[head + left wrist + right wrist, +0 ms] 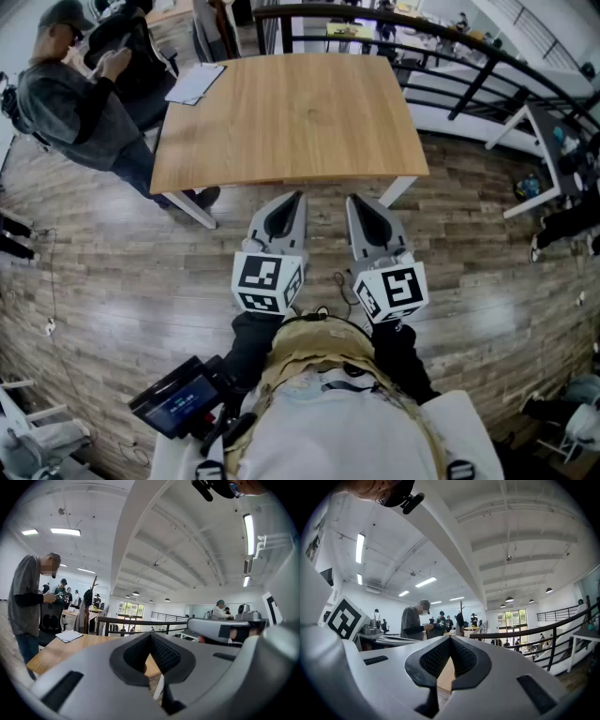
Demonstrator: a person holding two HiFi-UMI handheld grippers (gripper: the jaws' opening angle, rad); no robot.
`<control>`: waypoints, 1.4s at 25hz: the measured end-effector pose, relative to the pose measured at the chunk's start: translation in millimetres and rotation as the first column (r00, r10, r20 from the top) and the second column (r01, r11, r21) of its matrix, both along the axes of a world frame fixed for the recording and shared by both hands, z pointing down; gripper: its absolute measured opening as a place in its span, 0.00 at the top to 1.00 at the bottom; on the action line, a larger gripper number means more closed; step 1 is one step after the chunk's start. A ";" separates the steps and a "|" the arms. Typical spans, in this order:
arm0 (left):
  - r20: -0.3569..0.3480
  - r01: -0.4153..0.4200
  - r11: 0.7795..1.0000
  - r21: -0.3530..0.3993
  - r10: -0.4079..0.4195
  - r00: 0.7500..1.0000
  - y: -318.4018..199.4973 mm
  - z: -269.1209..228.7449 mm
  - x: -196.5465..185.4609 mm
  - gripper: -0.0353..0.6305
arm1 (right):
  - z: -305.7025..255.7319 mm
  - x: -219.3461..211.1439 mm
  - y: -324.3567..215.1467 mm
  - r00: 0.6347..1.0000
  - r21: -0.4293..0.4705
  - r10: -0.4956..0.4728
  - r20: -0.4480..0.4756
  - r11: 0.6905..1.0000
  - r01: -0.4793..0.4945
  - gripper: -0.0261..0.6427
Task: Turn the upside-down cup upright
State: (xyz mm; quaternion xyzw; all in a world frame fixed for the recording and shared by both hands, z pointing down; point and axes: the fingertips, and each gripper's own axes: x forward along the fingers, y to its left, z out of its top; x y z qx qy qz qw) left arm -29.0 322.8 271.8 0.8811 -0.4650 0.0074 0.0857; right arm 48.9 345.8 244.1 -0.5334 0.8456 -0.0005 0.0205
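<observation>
While each is pressed together, the left hand-held gripper [296,197] and right hand-held gripper [353,200] face the table [300,112]

Just ahead of the jaws stands a light-wood table [291,112] on white legs, with papers [195,82] at its far left corner. Grey-brown plank floor [122,281] lies beneath the jaws. Beyond the table runs a black railing [450,47]. Strip lights [65,530] line the white ceiling [187,550] above.

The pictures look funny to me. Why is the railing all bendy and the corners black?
Head view: the wide lens bows the railing and the floor planks. Left gripper view: the picture is a circle, so the corners stay black, and the ceiling lamp glares white. Right gripper view: same circle, railing curved too.
</observation>
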 end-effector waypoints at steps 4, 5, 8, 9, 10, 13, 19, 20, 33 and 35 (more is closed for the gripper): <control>0.009 -0.014 1.000 0.005 0.014 1.000 -4.9 -3.1 5.3 0.95 | -2.8 2.5 -5.9 1.000 0.001 0.006 0.002 1.000 -0.006 0.93; 0.012 -0.016 1.000 0.005 0.016 1.000 -5.7 -2.8 6.3 0.95 | -3.6 2.7 -6.8 1.000 0.004 0.005 0.004 1.000 -0.005 0.93; 0.018 -0.019 1.000 0.001 0.019 1.000 -7.0 -1.0 8.1 0.95 | -4.5 4.1 -7.8 1.000 0.010 0.005 0.009 1.000 -0.005 0.93; 0.019 -0.018 1.000 -0.001 0.018 1.000 -7.2 -0.3 8.7 0.95 | -3.4 5.0 -7.7 1.000 0.008 0.006 0.009 1.000 -0.006 0.93; 0.019 -0.017 1.000 -0.003 0.017 1.000 -6.9 0.6 9.6 0.95 | -1.7 6.0 -7.3 1.000 0.004 0.006 0.010 1.000 -0.006 0.93; 0.020 -0.012 1.000 -0.009 0.012 1.000 -4.8 4.1 13.9 0.95 | 2.1 10.6 -4.5 1.000 -0.002 0.004 0.013 1.000 -0.004 0.93; 0.007 0.003 1.000 -0.027 -0.003 1.000 -1.0 13.5 18.2 0.95 | 10.1 19.6 -1.1 1.000 -0.021 0.006 0.014 1.000 -0.005 0.93; 0.006 0.006 0.999 -0.031 -0.006 1.000 -0.7 15.4 19.0 0.95 | 12.7 21.1 -1.3 1.000 -0.028 0.005 0.015 1.000 -0.004 0.93; 0.003 0.105 0.992 -0.070 -0.105 0.994 6.7 43.7 15.2 0.95 | 42.5 34.0 5.9 0.998 -0.070 -0.041 0.057 0.997 0.045 0.93; 0.010 0.109 0.991 -0.076 -0.109 0.994 4.2 48.1 16.8 0.95 | 47.6 36.9 3.0 0.997 -0.079 -0.041 0.061 0.996 0.046 0.93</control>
